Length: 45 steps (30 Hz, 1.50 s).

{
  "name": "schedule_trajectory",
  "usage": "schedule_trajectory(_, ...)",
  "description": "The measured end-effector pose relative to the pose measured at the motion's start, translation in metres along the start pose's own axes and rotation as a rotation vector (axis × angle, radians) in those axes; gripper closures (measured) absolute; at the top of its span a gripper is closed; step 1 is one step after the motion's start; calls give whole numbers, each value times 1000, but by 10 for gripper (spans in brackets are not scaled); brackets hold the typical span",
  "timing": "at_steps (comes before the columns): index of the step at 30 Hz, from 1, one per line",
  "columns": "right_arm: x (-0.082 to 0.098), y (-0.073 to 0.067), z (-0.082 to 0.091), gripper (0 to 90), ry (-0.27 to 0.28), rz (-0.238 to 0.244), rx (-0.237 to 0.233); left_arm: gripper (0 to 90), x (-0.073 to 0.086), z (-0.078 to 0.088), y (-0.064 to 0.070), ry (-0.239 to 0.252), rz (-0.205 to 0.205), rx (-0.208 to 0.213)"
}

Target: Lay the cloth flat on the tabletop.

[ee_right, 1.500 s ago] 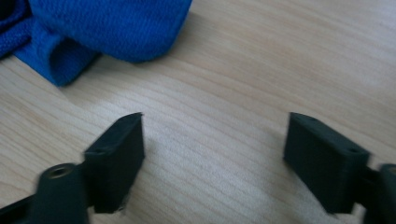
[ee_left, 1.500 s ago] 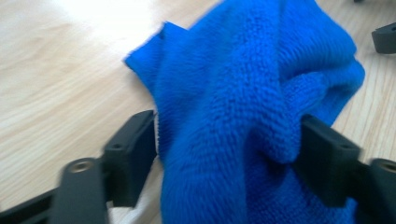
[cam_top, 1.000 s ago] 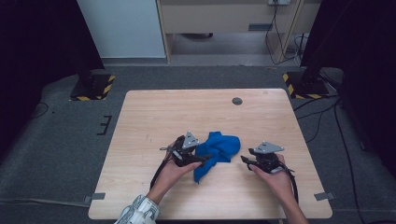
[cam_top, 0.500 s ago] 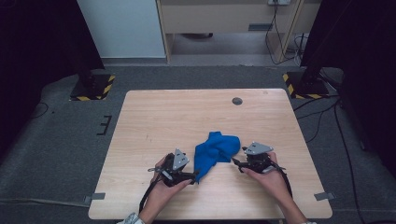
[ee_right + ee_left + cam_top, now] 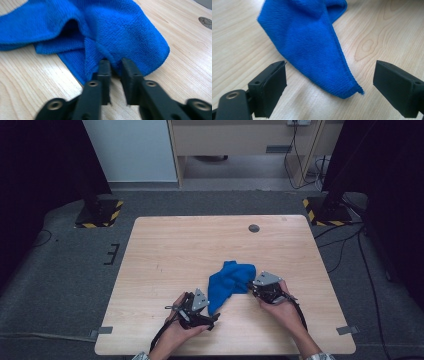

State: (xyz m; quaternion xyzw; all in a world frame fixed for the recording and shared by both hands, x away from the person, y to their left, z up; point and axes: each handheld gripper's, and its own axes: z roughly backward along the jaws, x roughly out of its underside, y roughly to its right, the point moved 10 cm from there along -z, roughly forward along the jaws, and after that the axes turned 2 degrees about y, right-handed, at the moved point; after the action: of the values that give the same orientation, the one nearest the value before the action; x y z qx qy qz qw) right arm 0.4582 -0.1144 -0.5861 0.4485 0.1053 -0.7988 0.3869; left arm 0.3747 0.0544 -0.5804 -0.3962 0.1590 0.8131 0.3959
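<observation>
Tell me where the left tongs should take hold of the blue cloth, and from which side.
Probably the pointed corner of the blue cloth nearest the left tongs. It lies flat on the table between the open jaws, so come in low from the near edge, straddle the tip and close. The right tongs already pinch the opposite edge.

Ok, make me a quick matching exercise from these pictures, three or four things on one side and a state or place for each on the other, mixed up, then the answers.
Things:
1. left gripper
2. right gripper
3. blue cloth
4. small dark disc

States or places:
A. near the table's far edge
B. jaws wide apart, a cloth corner between them
C. jaws pinched on a fold of cloth
D. crumpled between both grippers

Pairs: 1-B, 2-C, 3-D, 4-A
</observation>
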Motion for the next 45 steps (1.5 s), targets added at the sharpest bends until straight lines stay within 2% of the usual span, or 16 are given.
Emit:
schedule_trajectory(1,-1,0,1,847,3,-4,-3,113,1,-1,0,-6,-2,0)
schedule_trajectory(2,-2,0,2,873,11,0,-5,174,2,-2,0,-9,-8,1)
schedule_trajectory(3,-2,0,2,873,11,0,-5,174,2,-3,-1,-13,-13,0)
schedule_trajectory(8,-5,-2,4,892,17,2,-14,412,6,-6,-6,-37,-17,3)
schedule_trajectory(9,-5,-2,5,893,17,0,-13,469,7,-5,-6,-45,-20,5)
schedule_trajectory(10,-6,-2,6,894,20,-6,-13,583,8,-5,-6,-51,-20,7)
schedule_trajectory(11,-6,-2,6,894,20,-6,-13,583,9,-4,-6,-59,-20,11)
schedule_trajectory(14,-4,2,10,895,11,-14,-5,800,8,0,-9,-66,-34,10)
schedule_trajectory(21,-3,1,14,895,11,-34,-12,845,0,9,-26,-13,17,-24)
schedule_trajectory(28,-3,3,13,876,12,-52,-8,875,-7,18,-58,64,87,-96)
schedule_trajectory(30,-1,5,9,836,-1,-56,-3,879,-9,19,-67,84,104,-119)
schedule_trajectory(34,4,4,2,737,-32,-50,12,881,-8,23,-77,99,143,-132)
schedule_trajectory(37,5,6,-2,595,-45,-42,48,882,-10,27,-83,128,169,-142)
schedule_trajectory(41,5,7,-5,508,-49,-41,65,882,-12,34,-92,161,186,-168)
schedule_trajectory(42,5,7,-7,480,-49,-25,65,882,-12,35,-94,171,195,-169)
schedule_trajectory(45,6,6,-9,481,-60,-24,69,882,-12,38,-99,189,213,-175)
